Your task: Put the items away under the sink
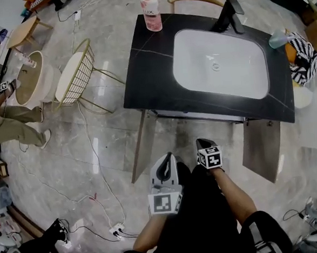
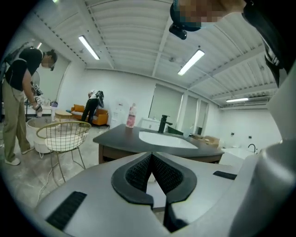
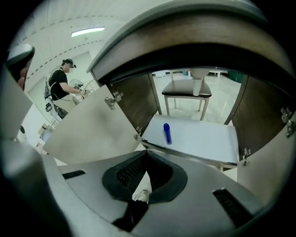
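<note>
A pink bottle [image 1: 151, 11] stands on the far left corner of the black countertop [image 1: 149, 70], left of the white sink [image 1: 219, 62] and the black faucet [image 1: 229, 14]. A pale blue item [image 1: 277, 38] lies at the counter's right edge. Both cabinet doors [image 1: 140, 146] under the sink hang open. In the right gripper view, a blue tube [image 3: 166, 133] lies on the cabinet's white shelf [image 3: 203, 139]. My left gripper [image 1: 169, 157] is shut and empty, held low before the counter; it sees the pink bottle [image 2: 131, 115]. My right gripper [image 3: 147, 155] is shut and empty, facing into the cabinet.
A wire chair [image 1: 78, 73] and a round tub [image 1: 31, 78] stand left of the vanity, with a person [image 1: 9, 125] beside them. Cables and a power strip [image 1: 117, 229] lie on the floor. A striped item [image 1: 304, 56] sits at the right.
</note>
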Available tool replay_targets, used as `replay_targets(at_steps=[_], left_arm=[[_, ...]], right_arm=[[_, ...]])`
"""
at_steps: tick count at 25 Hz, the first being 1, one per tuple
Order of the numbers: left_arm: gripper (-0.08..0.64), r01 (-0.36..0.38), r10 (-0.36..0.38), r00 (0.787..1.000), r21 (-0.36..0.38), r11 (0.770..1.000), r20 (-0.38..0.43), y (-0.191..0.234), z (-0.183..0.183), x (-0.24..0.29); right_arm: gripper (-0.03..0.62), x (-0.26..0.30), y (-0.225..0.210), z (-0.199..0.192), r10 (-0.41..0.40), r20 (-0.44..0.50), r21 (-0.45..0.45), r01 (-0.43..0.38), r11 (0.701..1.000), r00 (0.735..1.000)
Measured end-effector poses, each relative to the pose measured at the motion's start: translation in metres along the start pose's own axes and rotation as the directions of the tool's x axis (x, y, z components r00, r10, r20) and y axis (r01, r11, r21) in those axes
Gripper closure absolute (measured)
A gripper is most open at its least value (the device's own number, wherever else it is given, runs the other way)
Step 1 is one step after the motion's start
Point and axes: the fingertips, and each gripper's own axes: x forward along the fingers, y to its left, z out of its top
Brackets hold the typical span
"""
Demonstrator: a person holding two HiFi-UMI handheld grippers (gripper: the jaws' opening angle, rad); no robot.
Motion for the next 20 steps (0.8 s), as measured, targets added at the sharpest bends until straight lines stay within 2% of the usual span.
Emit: replay_targets(at_steps=[8,11,16,20], left_arm=[[0.545,-0.010,0.010,1.000,0.012,1.000,-0.009,-0.063,0.091,-0.080],[0.545,-0.007,0.008,1.000,0.055,0.998,-0.018,-0.094,0.112,-0.118],[0.545,-0.025,0.025,1.000,0.047,0.999,0.003,-0.150,0.156,-0.182],[0.545,-0.039,0.039,0.999,0.041,0.998,0.013,-0.185,0.171,-0.226]], right_arm=[[0.580,-0.145,0.042,0.027,0.016,0.035,-0.004,-0.016,1.000,0.999],[0.580,-0.207,0.052,0.036,0.025,0.078,-0.021,-0.023,1.000,0.997],[0.580,-0.318,0.073,0.039,0.038,0.155,-0.065,-0.028,0.997,0.987],[0.580,-0.403,0.097,0.049,0.080,0.253,-0.123,-0.050,0.991,0.964]])
